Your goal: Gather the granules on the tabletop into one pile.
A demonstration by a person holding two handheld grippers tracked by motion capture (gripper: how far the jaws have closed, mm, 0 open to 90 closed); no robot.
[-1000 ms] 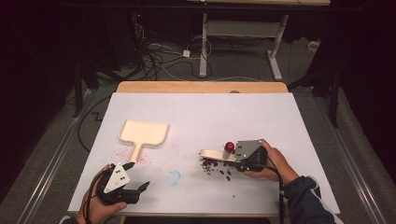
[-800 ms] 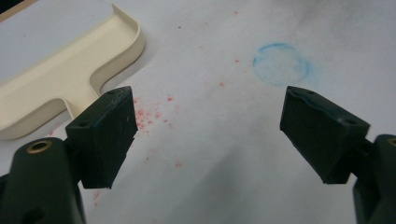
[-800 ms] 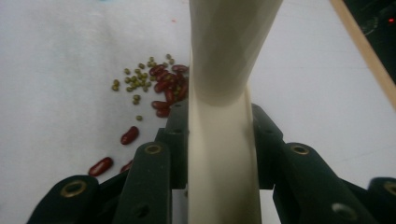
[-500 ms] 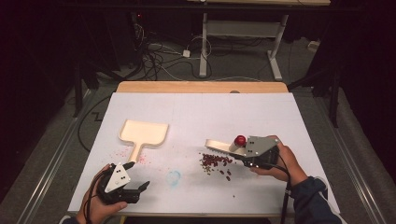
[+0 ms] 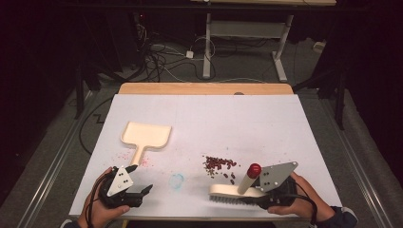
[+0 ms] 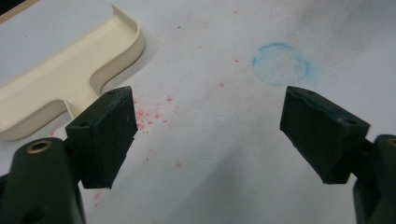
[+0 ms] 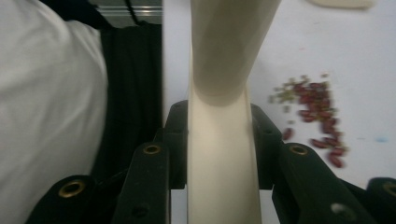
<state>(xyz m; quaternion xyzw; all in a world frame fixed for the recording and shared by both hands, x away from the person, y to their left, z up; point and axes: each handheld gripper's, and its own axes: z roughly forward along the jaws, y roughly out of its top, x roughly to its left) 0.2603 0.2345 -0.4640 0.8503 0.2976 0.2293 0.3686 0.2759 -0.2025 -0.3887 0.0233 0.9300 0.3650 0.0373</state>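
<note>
Where the white counter (image 5: 204, 118) meets its near edge, the left gripper (image 5: 142, 191) rests with fingers spread, below a cream plastic dustpan (image 5: 146, 136); rightward lie scattered red beans (image 5: 219, 164), then the right gripper (image 7: 217, 140) clamping a cream bristled brush (image 5: 235, 192) with red-knobbed handle.

Far half of the counter (image 5: 247, 109) is bare, open passage across it. Mid-left: cream dustpan (image 5: 145, 137) lies flat, handle toward the left tool (image 5: 138, 192) (jaws wide apart, bare surface between them). Near centre: bean pile (image 5: 219, 165) spread low, just beyond the brush (image 5: 236, 191) clamped in the right tool (image 5: 259, 199). Clear lane between dustpan and beans.
</note>
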